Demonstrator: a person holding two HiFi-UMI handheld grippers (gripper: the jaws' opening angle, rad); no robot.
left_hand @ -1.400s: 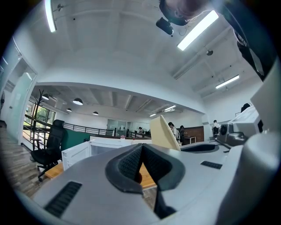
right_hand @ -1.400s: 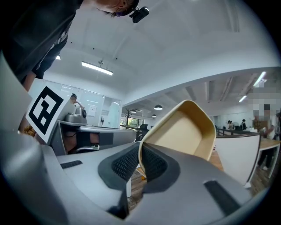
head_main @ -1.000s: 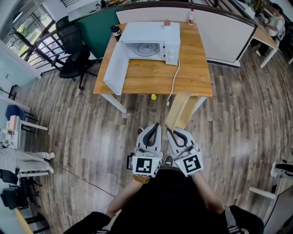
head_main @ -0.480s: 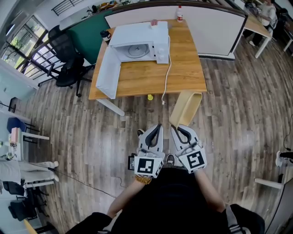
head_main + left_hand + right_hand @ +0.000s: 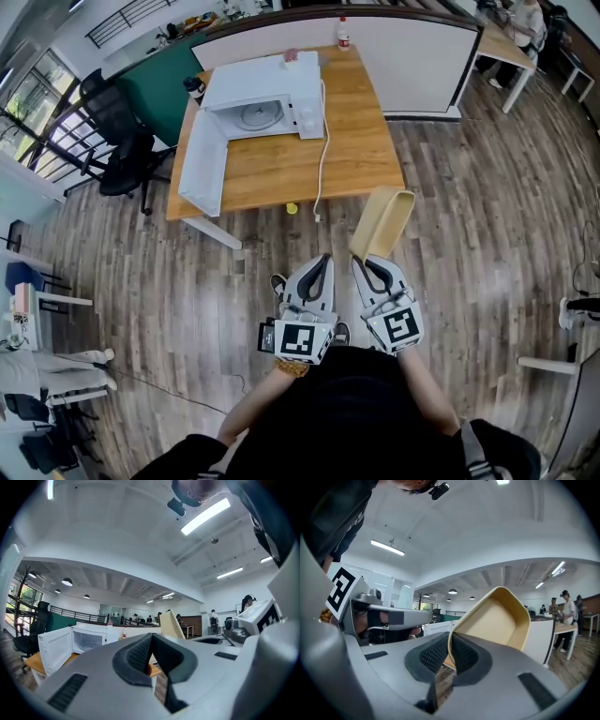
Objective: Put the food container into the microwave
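The right gripper pinches the tan food container by its rim at frame centre, well apart from the open microwave at upper left. The left gripper has its jaws together on nothing. So thin an edge grip could let the container pivot or slip on the way.

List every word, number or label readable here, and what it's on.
No readable words or numbers.
Cubes on left gripper and right gripper: square marker patterns only.
Label on the bottle: too small to read.
Panel on the microwave: too small to read.
Plain food container: none.
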